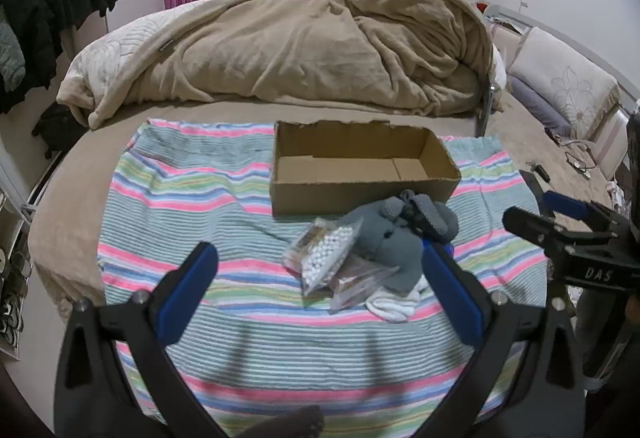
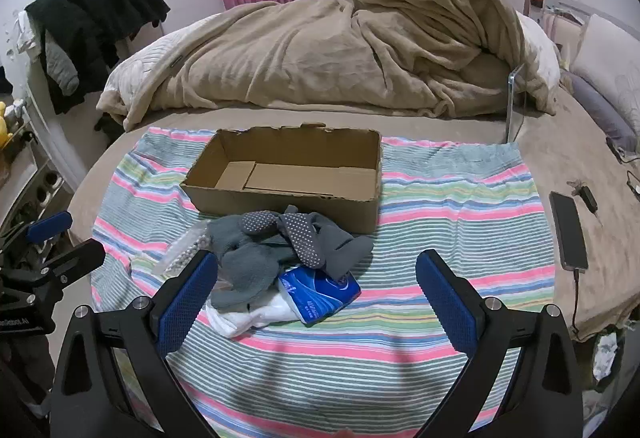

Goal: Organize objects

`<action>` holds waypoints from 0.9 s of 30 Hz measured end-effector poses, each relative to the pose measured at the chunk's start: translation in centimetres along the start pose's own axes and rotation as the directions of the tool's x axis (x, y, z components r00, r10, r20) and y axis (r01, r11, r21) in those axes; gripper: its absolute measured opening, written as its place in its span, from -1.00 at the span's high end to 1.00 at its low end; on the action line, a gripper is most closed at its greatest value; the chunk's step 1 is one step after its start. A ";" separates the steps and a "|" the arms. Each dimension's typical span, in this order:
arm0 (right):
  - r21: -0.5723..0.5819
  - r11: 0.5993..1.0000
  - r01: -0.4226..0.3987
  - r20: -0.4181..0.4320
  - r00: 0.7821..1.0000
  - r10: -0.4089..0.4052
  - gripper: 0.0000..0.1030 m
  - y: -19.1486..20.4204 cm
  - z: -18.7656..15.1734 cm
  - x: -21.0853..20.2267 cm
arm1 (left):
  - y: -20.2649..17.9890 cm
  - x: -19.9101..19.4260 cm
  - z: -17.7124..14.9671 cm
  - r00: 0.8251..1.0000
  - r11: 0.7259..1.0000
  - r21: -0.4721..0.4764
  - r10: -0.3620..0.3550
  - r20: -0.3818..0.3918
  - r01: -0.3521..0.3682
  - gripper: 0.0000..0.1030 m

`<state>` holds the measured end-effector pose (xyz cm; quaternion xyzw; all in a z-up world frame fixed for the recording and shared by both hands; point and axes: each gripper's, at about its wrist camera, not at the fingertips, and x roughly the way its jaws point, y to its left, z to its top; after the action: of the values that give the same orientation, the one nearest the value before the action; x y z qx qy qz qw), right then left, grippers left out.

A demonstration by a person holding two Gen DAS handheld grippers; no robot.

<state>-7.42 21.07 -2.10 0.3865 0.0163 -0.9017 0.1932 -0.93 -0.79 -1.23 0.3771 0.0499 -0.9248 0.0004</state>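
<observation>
Because the loose items are heaped together just ahead of both tools, the main risk is judged to be a tangled pick: more than one item could be caught in a single closure. The grey socks (image 2: 280,250) are draped over the blue tissue pack (image 2: 320,290) and the white cloth (image 2: 248,314), so a grab at any one would likely drag its neighbours. The clear bag of white beads (image 1: 324,258) and a second clear packet (image 1: 360,282) are slick and crinkled; slipping from the pads is thought possible if only an edge is pinched. The striped towel (image 2: 440,206) beneath could also be nipped and pulled, which would shift the cardboard box (image 2: 288,174) standing on it.

The left gripper (image 1: 320,274) is seen spread wide, nothing held; the bead bag lies between its fingers in view, but no contact can be made out. Its right finger (image 1: 452,294) overlaps the sock pile in the picture; touching cannot be confirmed. The right gripper (image 2: 316,278) is likewise fully spread and empty, hovering with the tissue pack and socks just ahead between its fingers.

The box is found beyond the pile, straight ahead of both tools, open-topped and empty. A phone (image 2: 568,230) lies well off to the right of the right tool, on the bed (image 2: 540,142).
</observation>
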 end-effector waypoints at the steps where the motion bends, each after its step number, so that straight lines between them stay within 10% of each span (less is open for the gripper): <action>1: 0.002 1.000 0.001 -0.003 1.000 -0.001 -0.96 0.0 0.0 0.1 | 0.0 0.0 0.0 1.000 1.000 0.001 0.001 -0.001 -0.001 -0.99; 27: 0.027 1.000 -0.006 -0.013 1.000 0.006 -0.96 -0.7 -0.2 0.4 | 0.0 0.7 0.0 0.999 1.000 -0.004 -0.029 -0.019 0.029 -0.99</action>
<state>-7.81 21.57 -2.60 0.3949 0.0043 -0.8988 0.1905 -1.42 -0.82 -1.66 0.3850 0.0570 -0.9211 -0.0130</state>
